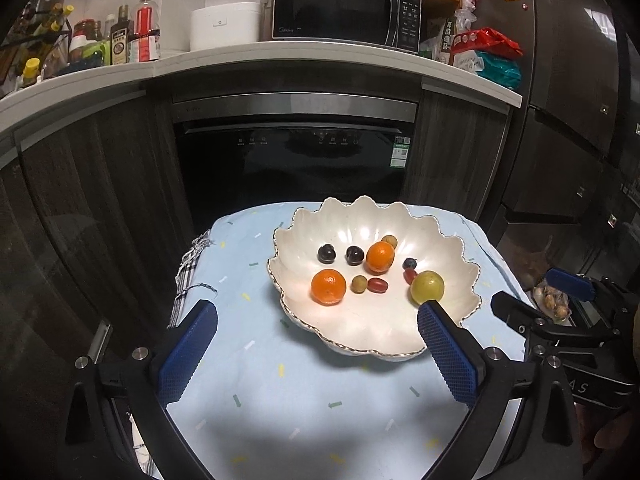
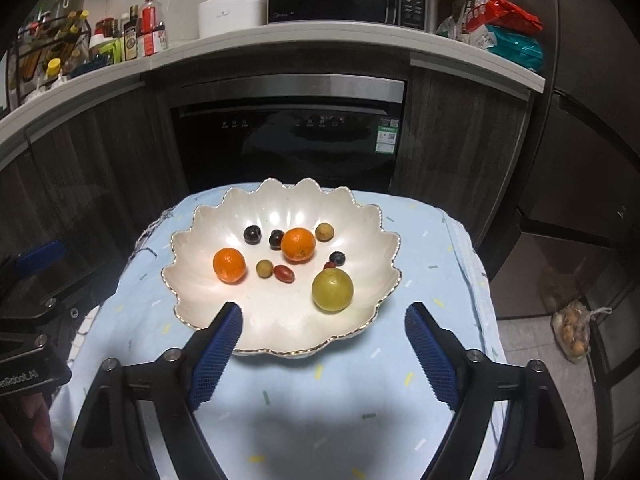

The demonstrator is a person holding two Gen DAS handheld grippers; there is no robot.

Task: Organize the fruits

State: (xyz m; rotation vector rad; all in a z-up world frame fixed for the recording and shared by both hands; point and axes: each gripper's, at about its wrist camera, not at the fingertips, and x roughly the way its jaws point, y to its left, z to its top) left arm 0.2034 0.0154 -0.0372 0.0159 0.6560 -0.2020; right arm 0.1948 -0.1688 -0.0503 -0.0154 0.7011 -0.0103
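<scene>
A white scalloped bowl (image 1: 296,236) (image 2: 192,240) sits on a light-blue cloth. In it lie two oranges (image 1: 328,286) (image 1: 380,256), a yellow-green round fruit (image 2: 332,290), two dark plums (image 1: 326,254), a red oval tomato (image 2: 284,273), small tan fruits (image 2: 324,231) and a blueberry (image 2: 337,257). My left gripper (image 1: 318,312) hangs open at the bowl's near edge, its right pad just below the yellow-green fruit in that view. My right gripper (image 2: 324,312) is open over the bowl's near rim. Neither holds anything.
The cloth (image 2: 320,392) covers a small table with edges to the left, right and far side. Behind stands a dark built-in appliance (image 1: 292,160) under a counter with a microwave (image 1: 344,4), a rice cooker and bottles. A bag (image 2: 572,332) lies on the floor at the right.
</scene>
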